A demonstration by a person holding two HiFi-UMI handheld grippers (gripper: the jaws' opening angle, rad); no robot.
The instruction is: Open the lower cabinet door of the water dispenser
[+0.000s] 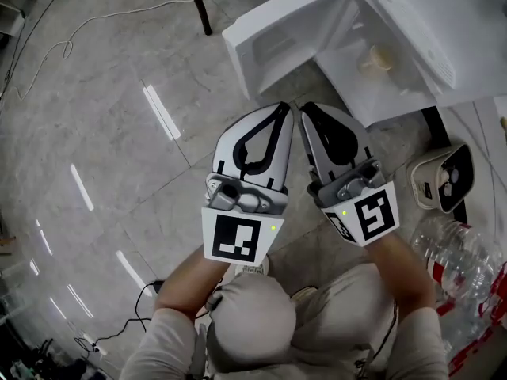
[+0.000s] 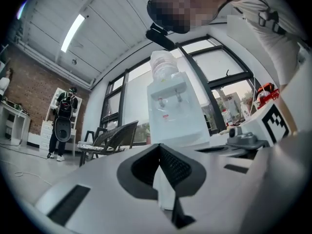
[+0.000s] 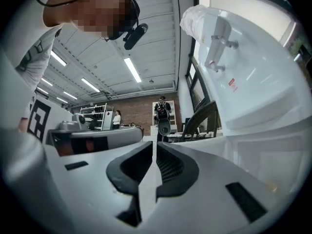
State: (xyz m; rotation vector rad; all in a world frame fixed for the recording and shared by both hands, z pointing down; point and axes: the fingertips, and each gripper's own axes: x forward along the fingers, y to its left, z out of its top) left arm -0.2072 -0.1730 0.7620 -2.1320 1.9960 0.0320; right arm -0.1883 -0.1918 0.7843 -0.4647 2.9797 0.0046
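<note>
The white water dispenser (image 1: pixel 412 22) stands at the top right of the head view. Its lower cabinet door (image 1: pixel 277 30) is swung out to the left, and the inside shows a beige thing (image 1: pixel 380 58). My left gripper (image 1: pixel 283 108) and right gripper (image 1: pixel 305 111) are side by side in front of it, short of the cabinet and touching nothing. Both are shut and empty. In the left gripper view the dispenser (image 2: pixel 175 111) rises beyond my left gripper (image 2: pixel 158 146). In the right gripper view the dispenser (image 3: pixel 248 82) looms close on the right of my right gripper (image 3: pixel 154 143).
A black chair leg (image 1: pixel 198 6) and a white cable (image 1: pixel 79 30) are on the tiled floor at the back left. A small white appliance (image 1: pixel 440 176) and clear plastic bottles (image 1: pixel 467 260) sit at the right. A chair (image 2: pixel 107 138) and a distant person (image 2: pixel 61 116) are in the room.
</note>
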